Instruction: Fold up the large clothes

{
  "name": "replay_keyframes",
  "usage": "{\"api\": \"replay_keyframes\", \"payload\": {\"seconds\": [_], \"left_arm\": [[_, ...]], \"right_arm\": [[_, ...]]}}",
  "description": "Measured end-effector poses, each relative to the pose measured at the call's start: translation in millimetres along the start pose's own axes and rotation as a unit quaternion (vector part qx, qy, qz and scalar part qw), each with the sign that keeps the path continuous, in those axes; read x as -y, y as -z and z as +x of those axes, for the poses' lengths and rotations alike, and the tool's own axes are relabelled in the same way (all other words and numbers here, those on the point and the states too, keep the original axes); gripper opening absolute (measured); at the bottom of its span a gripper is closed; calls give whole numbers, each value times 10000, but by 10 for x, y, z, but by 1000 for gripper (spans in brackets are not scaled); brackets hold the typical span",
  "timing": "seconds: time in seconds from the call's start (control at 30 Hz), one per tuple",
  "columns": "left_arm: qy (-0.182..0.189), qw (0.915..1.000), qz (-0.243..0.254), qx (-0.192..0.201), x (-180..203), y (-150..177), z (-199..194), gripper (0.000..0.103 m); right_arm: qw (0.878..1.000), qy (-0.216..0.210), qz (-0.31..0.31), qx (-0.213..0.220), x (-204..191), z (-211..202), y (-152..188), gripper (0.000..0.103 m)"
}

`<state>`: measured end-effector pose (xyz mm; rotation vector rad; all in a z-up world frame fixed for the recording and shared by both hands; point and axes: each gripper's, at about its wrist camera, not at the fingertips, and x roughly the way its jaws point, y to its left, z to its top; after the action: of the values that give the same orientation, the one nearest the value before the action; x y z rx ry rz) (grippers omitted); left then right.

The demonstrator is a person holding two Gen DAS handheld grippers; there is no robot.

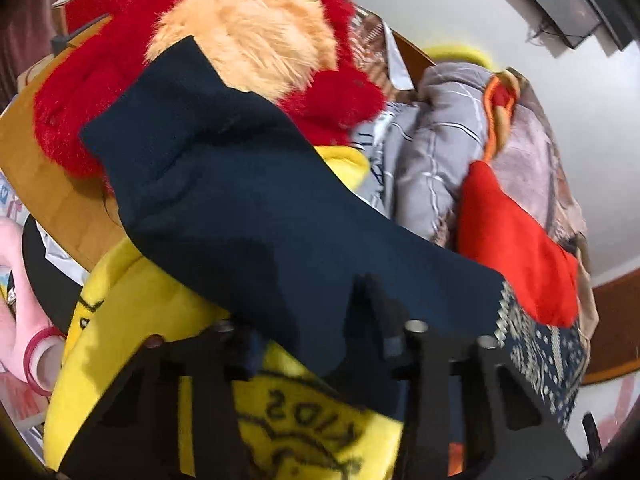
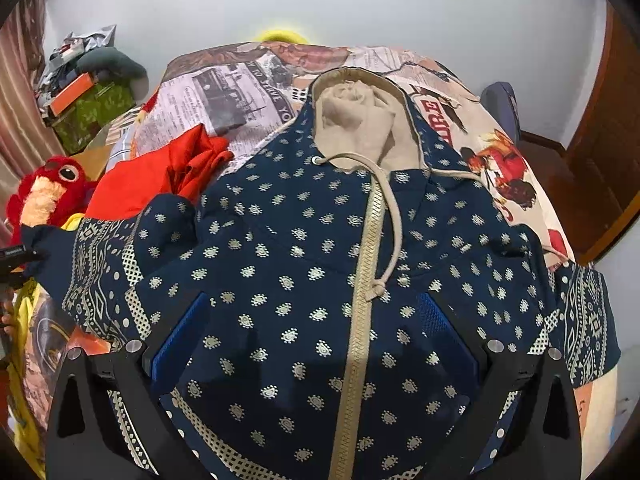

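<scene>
A navy patterned zip hoodie (image 2: 304, 280) with a beige hood lies face up on the bed. My right gripper (image 2: 316, 336) hovers open over its lower front, blue pads (image 2: 180, 336) wide apart on either side of the zipper. My left gripper (image 1: 320, 344) is shut on the hoodie's left sleeve cuff (image 1: 248, 200), dark navy cloth draped across the left wrist view, with the patterned sleeve band (image 1: 540, 360) at the right. In the right wrist view the held sleeve (image 2: 100, 264) stretches to the far left.
A red plush toy (image 1: 120, 92) and a yellow plush (image 1: 132, 320) sit beside the bed on the left. An orange-red cloth (image 2: 160, 176) lies on the newspaper-print bedspread (image 2: 224, 104). A grey checked quilt (image 1: 432, 152) is bunched nearby. A cluttered shelf (image 2: 88, 92) stands far left.
</scene>
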<state>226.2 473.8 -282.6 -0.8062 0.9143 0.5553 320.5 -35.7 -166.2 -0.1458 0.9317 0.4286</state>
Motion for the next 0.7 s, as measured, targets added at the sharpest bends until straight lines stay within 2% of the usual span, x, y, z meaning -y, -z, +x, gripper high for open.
{"api": "replay_keyframes", "payload": {"seconds": [0.03, 0.07, 0.13, 0.17, 0.27, 0.43, 0.53, 0.6, 0.7], "left_arm": [[-116, 9999, 40, 69, 16, -7, -19, 22], [-208, 9997, 98, 128, 37, -13, -47, 19], [-302, 9990, 179, 263, 103, -13, -158, 3], [-83, 9991, 196, 373, 165, -8, -284, 2], [232, 9963, 370, 736, 379, 2, -620, 2], [686, 9838, 1027, 1302, 1026, 29, -1188, 2], [1017, 9729, 1442, 1493, 1504, 103, -1504, 2], [1273, 9630, 1708, 1651, 1863, 201, -1678, 2], [1661, 9465, 2199, 1679, 2481, 423, -1824, 2]], "right_arm": [[10000, -3, 23, -14, 17, -5, 1, 102], [10000, -1, 40, -23, 37, -18, 0, 102], [10000, 12, 35, -13, 48, -61, 0, 102], [10000, 24, 10, 9, 50, -94, 0, 102], [9998, 85, -111, 115, 68, -196, -7, 102], [9995, 63, -121, 268, 141, -359, 16, 103], [9995, -40, -88, 310, 190, -445, 55, 103], [9993, -37, -88, 375, 241, -513, 82, 103], [9989, 10, -70, 462, 361, -604, 113, 103]]}}
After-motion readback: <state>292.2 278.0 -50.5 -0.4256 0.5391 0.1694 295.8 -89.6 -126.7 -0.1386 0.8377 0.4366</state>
